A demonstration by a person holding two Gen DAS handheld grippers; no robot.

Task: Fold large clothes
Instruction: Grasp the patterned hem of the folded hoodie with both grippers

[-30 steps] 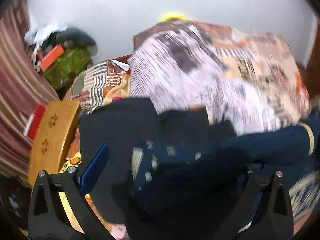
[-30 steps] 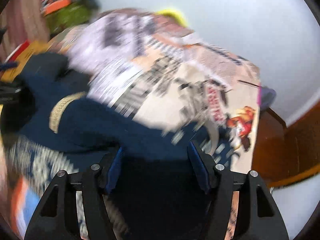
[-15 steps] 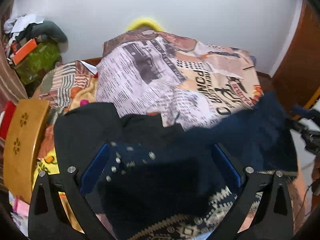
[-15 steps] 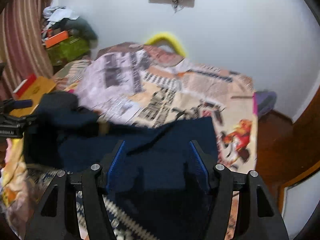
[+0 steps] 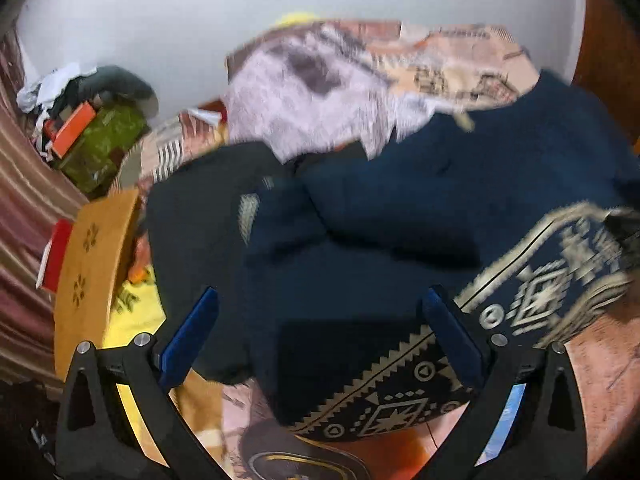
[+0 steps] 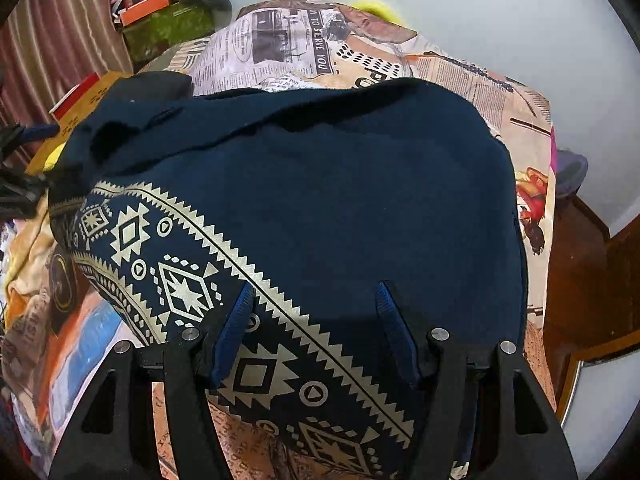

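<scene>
**Navy garment spread on the bed under both grippers**

Close up, the right gripper (image 6: pixel 316 332) has its blue pads parted, with the navy garment (image 6: pixel 320 184) and its cream patterned border lying between them; whether they pinch the cloth I cannot tell. Likewise the left gripper (image 5: pixel 320 340) stands wide over the same garment (image 5: pixel 440 200), grip unclear. Beyond, the garment lies across a newsprint-patterned bedspread (image 6: pixel 288 44). Farther left sits a wooden board (image 5: pixel 92 268), then a green bag (image 5: pixel 100 144) against the white wall (image 6: pixel 500 12).
</scene>
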